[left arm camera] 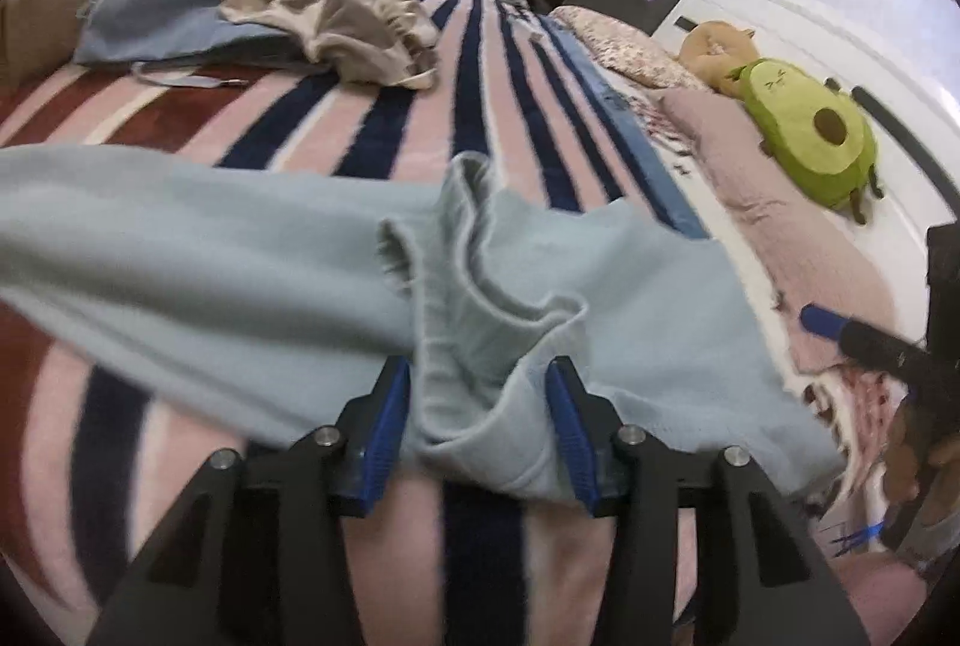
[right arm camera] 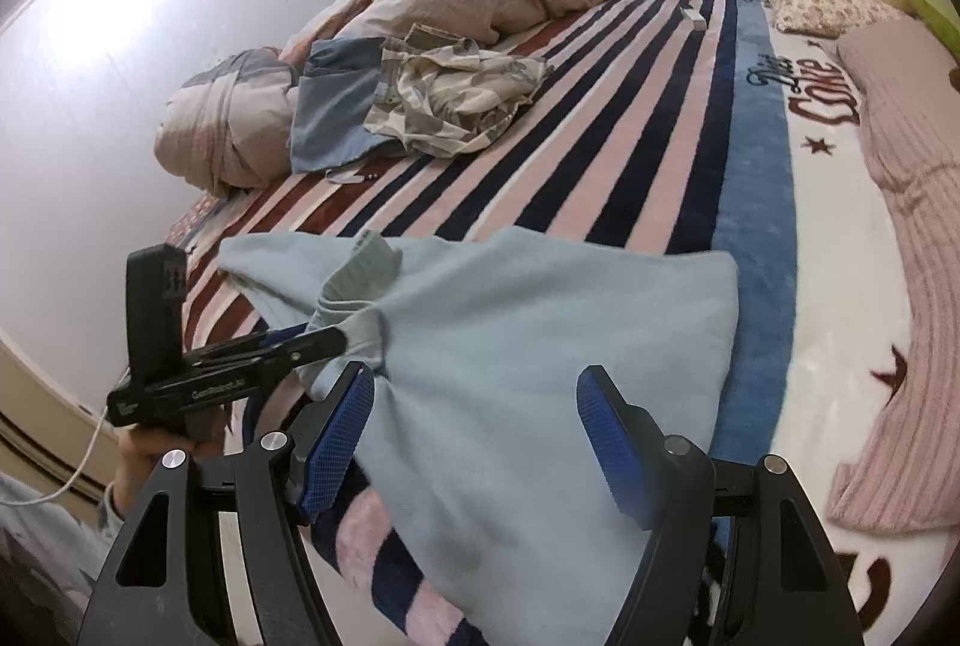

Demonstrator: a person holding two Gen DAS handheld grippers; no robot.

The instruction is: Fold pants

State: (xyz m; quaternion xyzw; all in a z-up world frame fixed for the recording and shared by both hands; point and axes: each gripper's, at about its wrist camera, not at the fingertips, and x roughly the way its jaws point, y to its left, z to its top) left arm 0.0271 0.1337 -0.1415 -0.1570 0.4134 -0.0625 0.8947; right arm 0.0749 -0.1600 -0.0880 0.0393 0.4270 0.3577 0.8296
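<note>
Your left hand-held gripper (left arm camera: 480, 406) has a thick bunch of the pale blue pants (left arm camera: 198, 250) between its blue pads, at what looks like the ribbed waistband or a cuff, and the fabric there is gathered in several layers and not lying flat, so the hold may be on only some of them; if the outer layer slips, the bunch can fan out and you lose the edge you want to line up. From the right wrist view that same gripper pinches the grey ribbed end while the rest of the garment hangs and drapes over the striped blanket (right arm camera: 630, 153) on the bed, so the pants are partly lifted and partly resting. Your right hand-held gripper (right arm camera: 474, 424) stands wide, with the cloth spread across the gap and touching its left pad, gripping nothing. The risk there is closing on a single layer in the middle of the panel when you want a corner or hem, which would pull a diagonal crease into the fold. The fleece looks soft and slack, so a quick lift could drag it across the blanket and twist the legs over each other. The crumpled patterned garment (right arm camera: 444, 99) and the blue one (right arm camera: 330, 105) lie well apart up the bed and should not interfere, though the pink pillow (right arm camera: 900, 153) near the right edge limits how far you can spread the pants that way
</note>
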